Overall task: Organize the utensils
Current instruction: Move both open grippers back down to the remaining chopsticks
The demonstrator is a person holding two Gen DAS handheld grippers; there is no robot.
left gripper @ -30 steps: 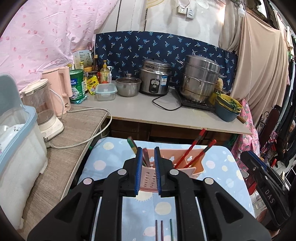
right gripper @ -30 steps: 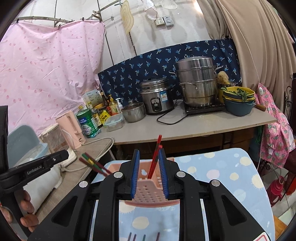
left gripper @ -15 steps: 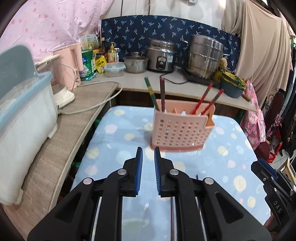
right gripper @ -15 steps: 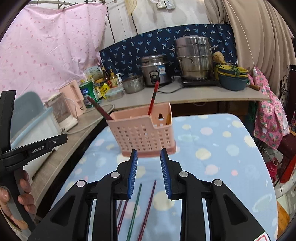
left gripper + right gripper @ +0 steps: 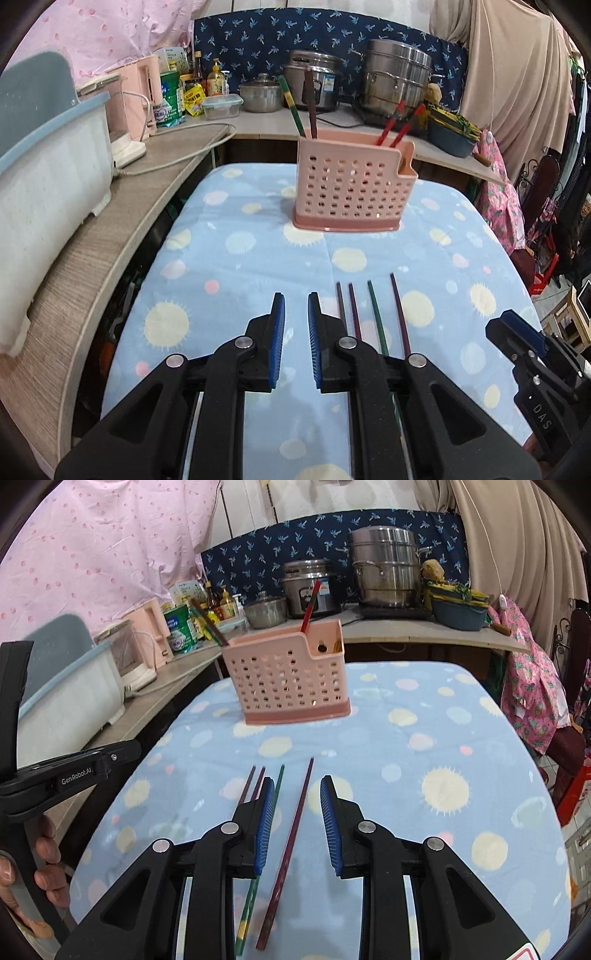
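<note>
A pink perforated holder (image 5: 351, 184) (image 5: 291, 681) stands on the blue spotted cloth (image 5: 236, 280), with a green and a dark chopstick (image 5: 291, 103) at its left end and two red ones (image 5: 391, 123) at its right. Several loose chopsticks (image 5: 375, 314) lie side by side on the cloth nearer to me. My left gripper (image 5: 295, 299) hovers just left of them, shut on nothing. My right gripper (image 5: 297, 781) is open low over the cloth. A dark red chopstick (image 5: 291, 834) lies between its jaws, untouched, and a green one (image 5: 279, 779) runs under its left finger.
A wooden counter (image 5: 92, 236) runs along the left with a white and blue bin (image 5: 48, 177) and a pink kettle (image 5: 138, 92). The back counter holds a rice cooker (image 5: 314, 85), a steel steamer (image 5: 397, 81) and bowls (image 5: 450, 136). A hand (image 5: 44, 853) holds the left gripper.
Both grippers drew back from the holder and sank toward the cloth. The loose chopsticks now lie beside the left jaws and between the right jaws.
</note>
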